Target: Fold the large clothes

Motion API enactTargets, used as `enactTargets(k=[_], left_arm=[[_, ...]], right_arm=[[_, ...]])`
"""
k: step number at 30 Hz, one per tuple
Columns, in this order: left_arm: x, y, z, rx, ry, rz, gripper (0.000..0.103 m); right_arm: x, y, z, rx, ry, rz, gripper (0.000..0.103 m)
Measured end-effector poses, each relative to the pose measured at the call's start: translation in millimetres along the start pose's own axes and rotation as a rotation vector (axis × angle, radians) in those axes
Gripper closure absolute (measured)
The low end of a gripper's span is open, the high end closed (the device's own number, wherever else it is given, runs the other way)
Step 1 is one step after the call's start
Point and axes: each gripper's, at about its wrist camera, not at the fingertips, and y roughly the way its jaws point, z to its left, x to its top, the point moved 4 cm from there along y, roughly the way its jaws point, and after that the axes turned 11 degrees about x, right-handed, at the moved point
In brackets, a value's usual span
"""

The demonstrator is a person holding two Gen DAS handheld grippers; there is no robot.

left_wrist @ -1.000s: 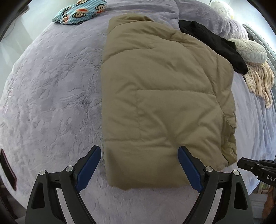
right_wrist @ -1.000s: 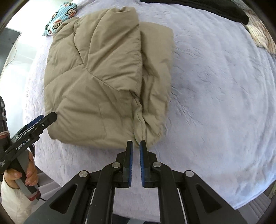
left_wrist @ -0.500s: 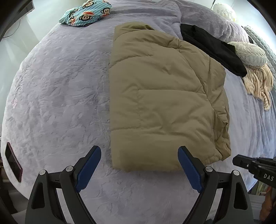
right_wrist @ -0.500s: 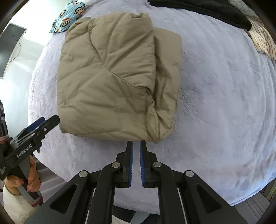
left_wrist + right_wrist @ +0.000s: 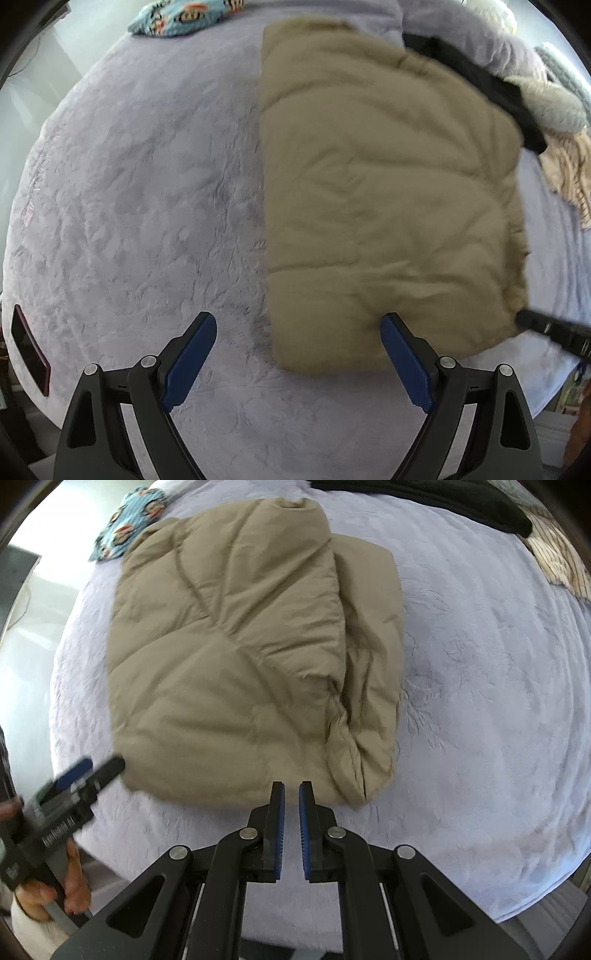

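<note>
A tan puffy jacket (image 5: 384, 192) lies folded into a thick rectangle on the lavender bed cover (image 5: 140, 206). It also shows in the right wrist view (image 5: 251, 657), with a folded flap along its right side. My left gripper (image 5: 299, 332) is open and empty, just in front of the jacket's near edge, its right finger over the near hem. My right gripper (image 5: 291, 794) is nearly shut with a narrow gap, empty, just short of the jacket's near edge. Its tip shows at the right of the left wrist view (image 5: 554, 328). The left gripper shows at the left of the right wrist view (image 5: 74, 782).
A blue monkey-print cloth (image 5: 177, 18) lies at the far left of the bed. A black garment (image 5: 480, 77), a cream knit item (image 5: 569, 170) and a pale pillow (image 5: 554, 107) lie at the far right. A dark phone-like object (image 5: 29, 347) sits at the bed's left edge.
Both grippers have moved forward again toward the jacket's near edge after drawing back. The jacket has not moved. The jaws have kept their openings.
</note>
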Motion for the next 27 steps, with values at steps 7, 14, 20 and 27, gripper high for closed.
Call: enactTargets(k=[7, 14, 20, 27], left_arm=[[-2.3, 10.5, 0.6, -0.023, 0.014, 0.004, 0.012], [2.5, 19.7, -2.3, -0.037, 0.033, 0.009, 0.012], [6.8, 20.1, -11.3, -0.070, 0.051, 0.006, 0.012], [4.4, 13.1, -3.0, -0.064, 0.049, -0.002, 0.012]], right_arm=[[68.8, -27.5, 32.2, 0.026, -0.097, -0.203, 0.085], [135.1, 5.7, 10.8, -0.032, -0.010, -0.201, 0.050], [138.2, 36.9, -19.0, -0.066, 0.043, -0.147, 0.051], [114.1, 6.2, -8.5, -0.046, 0.038, -0.124, 0.048]])
